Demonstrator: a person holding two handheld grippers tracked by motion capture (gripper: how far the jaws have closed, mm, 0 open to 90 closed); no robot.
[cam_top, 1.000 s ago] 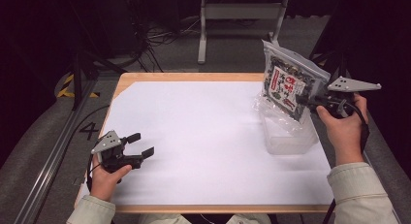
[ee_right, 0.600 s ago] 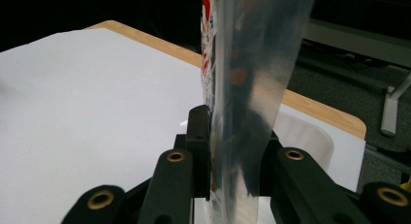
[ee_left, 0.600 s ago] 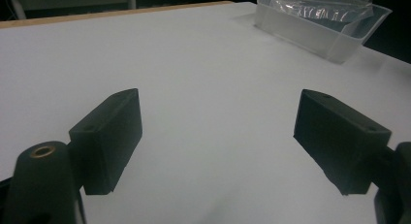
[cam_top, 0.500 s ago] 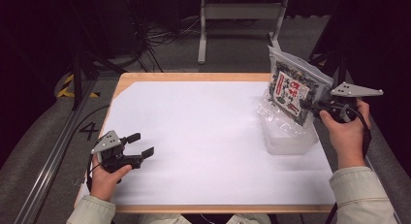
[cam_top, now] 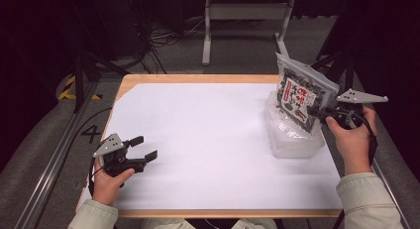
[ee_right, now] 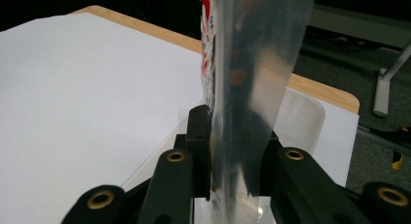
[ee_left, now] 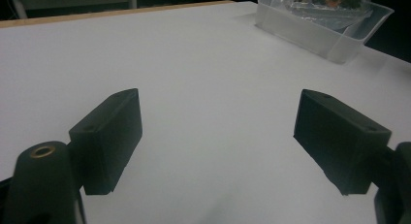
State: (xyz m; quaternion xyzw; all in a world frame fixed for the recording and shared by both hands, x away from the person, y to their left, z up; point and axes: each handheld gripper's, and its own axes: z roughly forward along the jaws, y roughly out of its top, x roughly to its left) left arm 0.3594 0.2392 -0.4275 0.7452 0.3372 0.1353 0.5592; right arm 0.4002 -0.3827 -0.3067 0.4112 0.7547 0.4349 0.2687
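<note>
Right tongs (cam_top: 315, 111) clamp the snack packet (cam_top: 298, 97) above the clear tub (cam_top: 292, 142), seemingly lowering it in, next releasing; left tongs (cam_top: 144, 147) rest open on the worktop (cam_top: 208, 140).

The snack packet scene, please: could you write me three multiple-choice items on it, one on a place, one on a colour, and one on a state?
1. Where is the snack packet?
A. over the clear plastic bin
B. flat at the table's middle
C. beside the left gripper

2. What colour is the sheet covering the table?
A. green
B. white
C. black

3. How do the left gripper's jaws stand?
A. closed on the packet
B. closed on the bin
C. open, nothing between them

Key: 1 A, the right gripper holds the packet upright above the bin; 2 B, the sheet is white within the wooden edge; 3 C, the left gripper view shows bare sheet between the jaws.
</note>
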